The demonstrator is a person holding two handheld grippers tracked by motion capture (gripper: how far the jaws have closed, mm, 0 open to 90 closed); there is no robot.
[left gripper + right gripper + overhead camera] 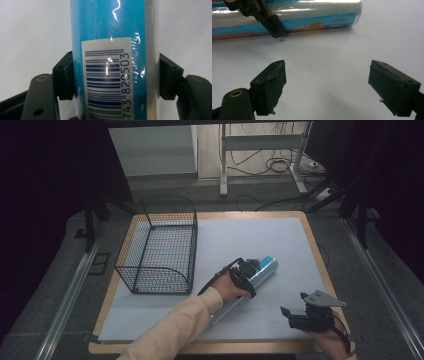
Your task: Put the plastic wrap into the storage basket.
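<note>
A long roll of cling film (pixel 260 270) in blue wrapping lies slantwise on the white table sheet (pixel 250 235), right of centre. My left gripper (pixel 246 274) is shut across it; in the left gripper view both pads (pixel 65 77) press the sides of the roll (pixel 110 50) beside its barcode label. My right gripper (pixel 296 306) rests near the front right corner, apart from the roll, its jaws spread wide over bare sheet. In the right gripper view (pixel 325 87) nothing lies between its fingers, and the roll (pixel 317 11) runs across the top with the left gripper's jaw on it.
A black wire basket (pixel 160 247) stands on the left half of the table, open at the top and holding nothing. The table's wooden rim (pixel 320 265) borders the sheet. Table legs and cables (pixel 270 160) are on the floor beyond.
</note>
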